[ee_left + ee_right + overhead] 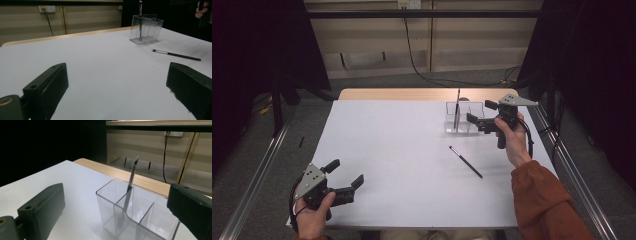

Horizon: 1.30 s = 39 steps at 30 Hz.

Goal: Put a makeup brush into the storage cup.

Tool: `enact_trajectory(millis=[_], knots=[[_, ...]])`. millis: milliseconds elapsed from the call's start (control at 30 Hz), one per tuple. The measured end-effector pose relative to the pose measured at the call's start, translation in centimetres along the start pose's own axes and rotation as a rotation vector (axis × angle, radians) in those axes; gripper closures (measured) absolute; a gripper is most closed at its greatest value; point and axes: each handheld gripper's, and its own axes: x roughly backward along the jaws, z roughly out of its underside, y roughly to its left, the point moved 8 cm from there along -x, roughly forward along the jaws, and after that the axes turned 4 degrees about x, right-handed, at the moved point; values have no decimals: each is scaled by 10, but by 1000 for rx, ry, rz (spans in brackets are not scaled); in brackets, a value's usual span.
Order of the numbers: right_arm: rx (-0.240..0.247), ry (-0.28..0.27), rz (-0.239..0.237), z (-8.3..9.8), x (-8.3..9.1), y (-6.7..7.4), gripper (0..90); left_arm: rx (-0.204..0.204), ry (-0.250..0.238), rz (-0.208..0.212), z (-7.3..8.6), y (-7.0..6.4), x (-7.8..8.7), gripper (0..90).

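While the right claw [476, 121] hangs spread beside the clear, ribbed plastic holder [464, 118], one slim brush [457, 110] stands upright inside it; another thin black brush [466, 162] lies near it on the smooth white counter [402, 160].

We see dim, even overhead light on the pale white tabletop [402, 150], with black surrounds at both sides. Shadows stay soft and faint. The clear plastic divided organizer [135, 220] carries mild glare. Near black gripper jaws look blurred in both gripper views.
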Motion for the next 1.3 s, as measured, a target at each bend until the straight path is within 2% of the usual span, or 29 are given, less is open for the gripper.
enact_trajectory(millis=[200,367,533,700,800,900,1000,1300], knots=[[1,-2,-27,7,10,5,12,0,-7,4,-1,0,0,39],[-10,-8,-39,12,21,8,0,7,-11,-8,-1,2,1,40],[-9,10,-10,19,31,6,0,-2,-12,0,-2,1,1,40],[-3,13,-12,29,43,10,0,-1,-15,0,-2,1,1,40],[5,1,0,31,50,12,0,-1,-16,0,-2,1,1,37],[8,5,-11,32,59,14,0,3,-17,-11,-2,3,1,32],[3,-15,8,33,67,13,0,6,-22,-12,-3,3,1,30],[-2,-19,22,45,88,23,0,-6,-17,5,-3,1,1,30]])
